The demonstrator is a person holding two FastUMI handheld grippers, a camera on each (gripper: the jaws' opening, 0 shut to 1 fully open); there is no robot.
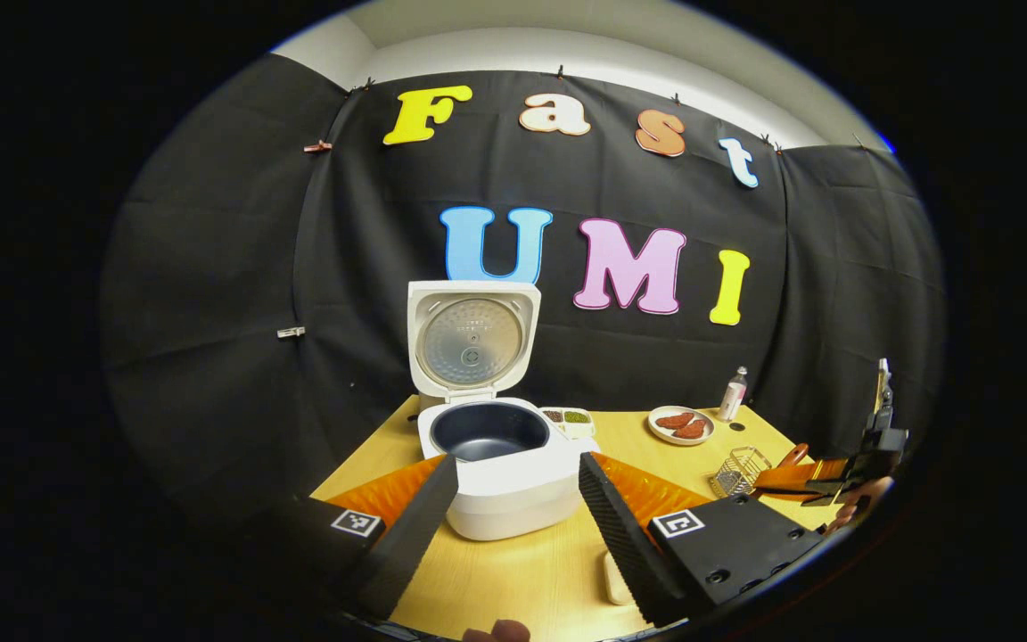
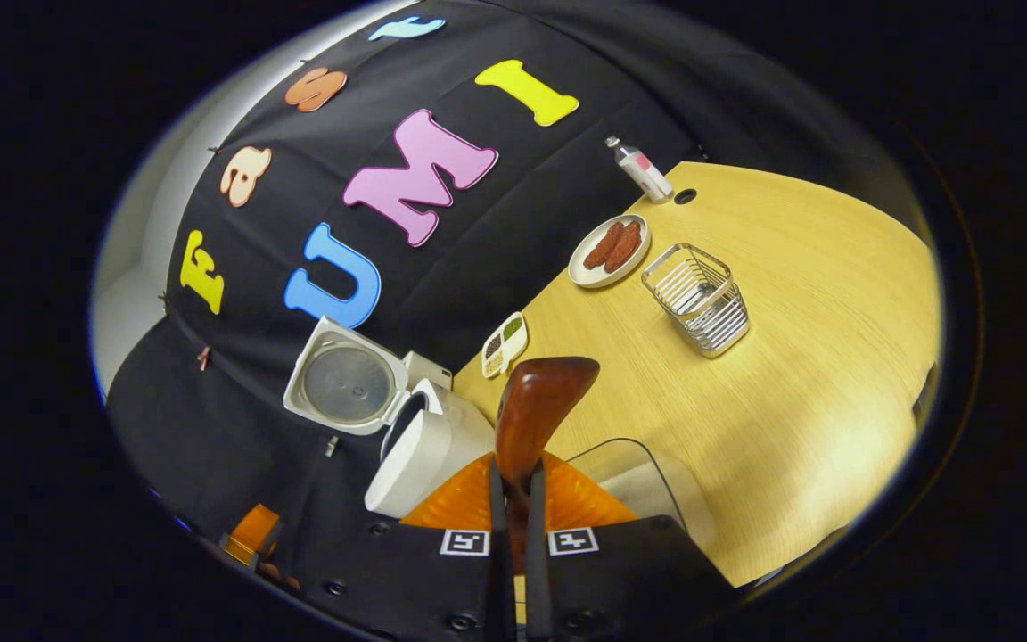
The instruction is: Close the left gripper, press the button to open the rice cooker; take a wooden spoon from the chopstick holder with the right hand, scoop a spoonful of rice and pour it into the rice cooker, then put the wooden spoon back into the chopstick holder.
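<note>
My right claw [image 2: 513, 499] is clamped on the wooden spoon [image 2: 536, 406], bowl pointing away. The rice cooker [image 2: 424, 455] stands lid-up, just left beyond it, and the wire chopstick holder [image 2: 699, 299] farther right on the counter [image 2: 799, 374]. My left claw [image 1: 513, 499] gapes, facing the cooker.

Yellow wood table [image 2: 790, 357] w/ black cloth wall behind. Near the wall: white plate [image 2: 609, 251] of reddish-brown food pieces, small bottle [image 2: 641, 169] w/ pinkish label just beside it, dark round hole [image 2: 685, 195] in tabletop next to bottle. Further along the wall edge, divided white dish [image 2: 505, 342] w/ dark & green contents.
</note>
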